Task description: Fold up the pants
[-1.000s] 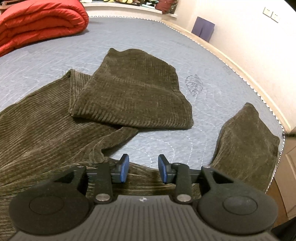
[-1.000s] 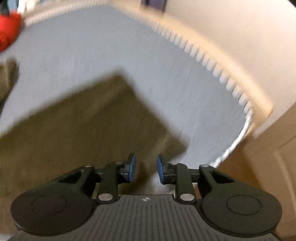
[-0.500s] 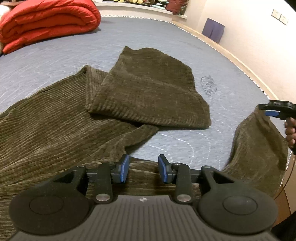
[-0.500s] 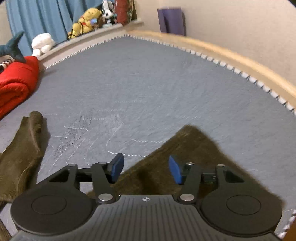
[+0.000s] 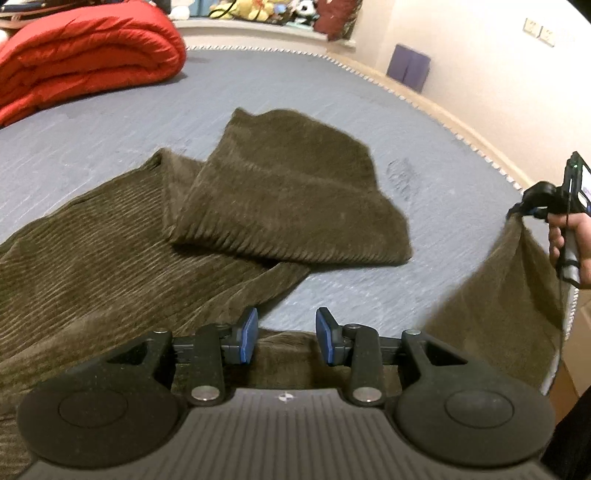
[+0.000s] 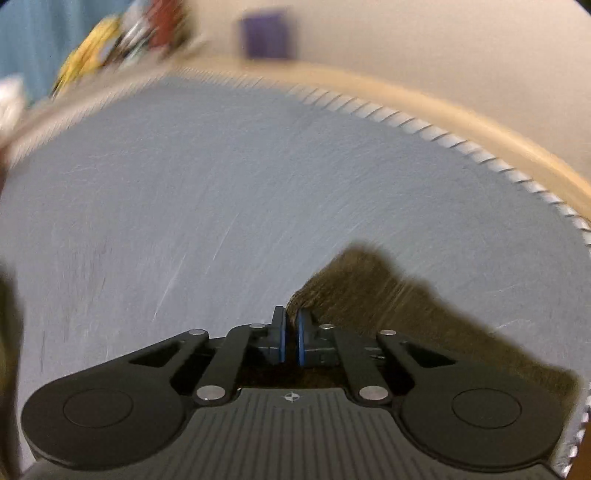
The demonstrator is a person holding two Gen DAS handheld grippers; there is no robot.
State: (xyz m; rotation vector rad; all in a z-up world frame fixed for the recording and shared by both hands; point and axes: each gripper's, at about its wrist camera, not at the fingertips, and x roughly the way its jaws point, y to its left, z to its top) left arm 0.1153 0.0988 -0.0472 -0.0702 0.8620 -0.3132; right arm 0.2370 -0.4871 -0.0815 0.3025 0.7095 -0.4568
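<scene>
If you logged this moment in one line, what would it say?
right claw: shut on pants leg end, lifted | left claw: open above pants | surface: bed

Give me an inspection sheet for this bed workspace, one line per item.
Surface: grey-blue quilted bed cover, largely bare on the far side.
Job's things: brown corduroy pants spread out; one leg end folded back on itself; the other leg end lifted off the bed near its edge.
Clutter: rolled red duvet at the far corner.
Grippers: left claw open over the pants, holding nothing; right claw shut on the lifted leg end.
Cables: a thin dark cord hangs below the right hand.
Surroundings: stuffed toys on a ledge, purple panel against the wall, wall switches.
</scene>
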